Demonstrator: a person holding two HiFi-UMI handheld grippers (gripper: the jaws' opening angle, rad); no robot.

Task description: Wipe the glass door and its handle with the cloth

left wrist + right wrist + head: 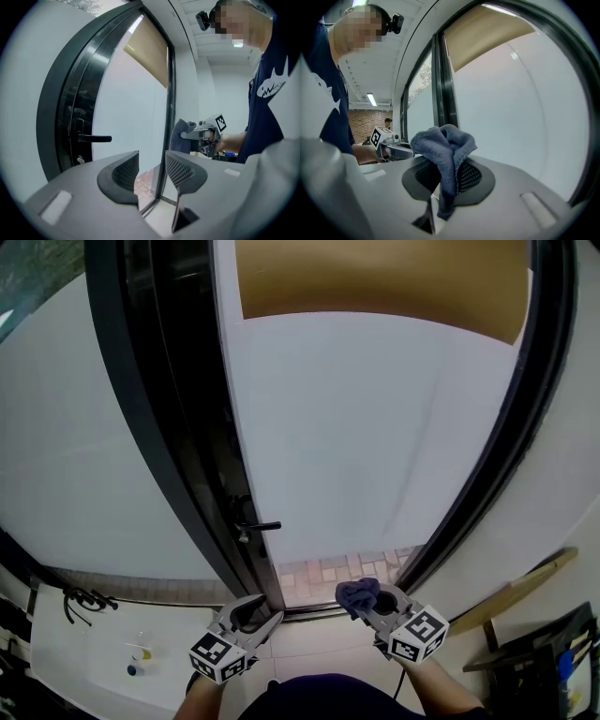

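Head view: the glass door (375, 427) fills the frame, its handle (258, 524) at the door's left edge. Both tongs hang low before the door without touching it, probably poised for a first wipe. The right tongs (367, 604) are clamped on the bunched cloth (357, 593); the left tongs (262, 613) stand slightly parted and empty.

cloth (443, 150): is showing blue-grey between the right gripper's (445, 179) dark mesh pads (471, 176)
glass door (356, 446): is looking frosted white, framed in black
handle (255, 524): is showing black
blind (375, 277): is showing tan
marker cube (418, 632): is showing black-and-white squares
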